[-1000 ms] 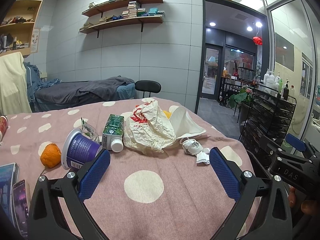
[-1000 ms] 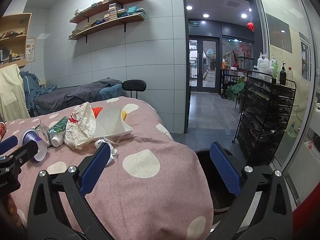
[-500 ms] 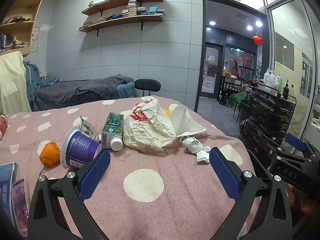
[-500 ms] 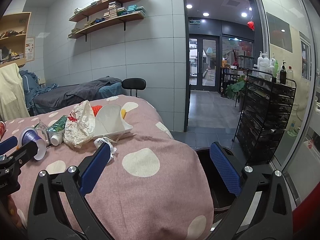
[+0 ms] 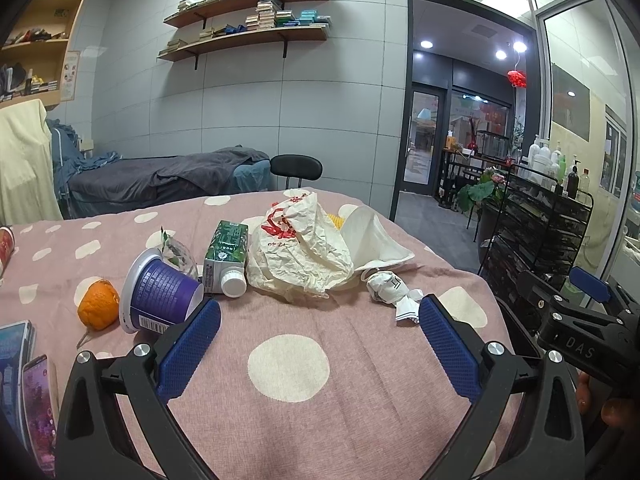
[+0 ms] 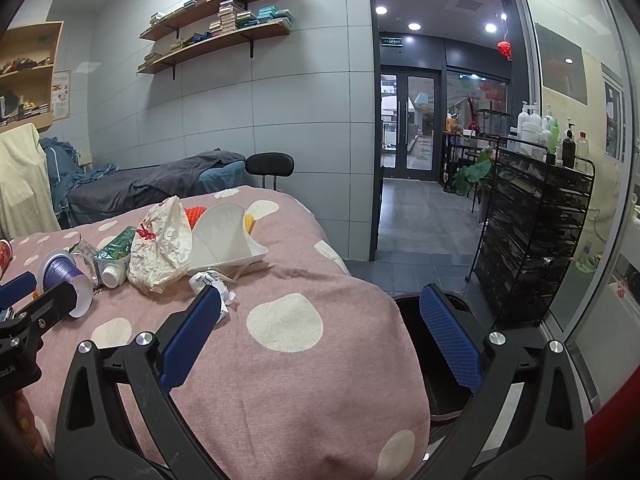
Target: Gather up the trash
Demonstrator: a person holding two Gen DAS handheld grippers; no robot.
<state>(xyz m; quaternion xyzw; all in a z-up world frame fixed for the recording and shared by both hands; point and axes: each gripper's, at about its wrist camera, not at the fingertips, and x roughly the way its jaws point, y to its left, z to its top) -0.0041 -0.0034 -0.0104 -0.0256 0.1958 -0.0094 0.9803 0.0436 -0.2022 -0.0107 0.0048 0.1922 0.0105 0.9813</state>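
Note:
Trash lies on a pink dotted tablecloth: a tipped purple cup, a green carton, a crumpled paper bag, a white paper container, and a crumpled white wrapper. My left gripper hovers open just short of them, holding nothing. My right gripper is open and empty at the table's right edge, its left pad beside the wrapper. A dark bin sits on the floor below the table edge, partly hidden by my right finger.
An orange and phones lie at the table's left. A black wire rack with bottles stands on the right. A black chair and a bed are behind the table. A doorway opens beyond.
Both views have shifted only slightly; the trash sits a touch nearer the left gripper. Nothing was grasped or released.

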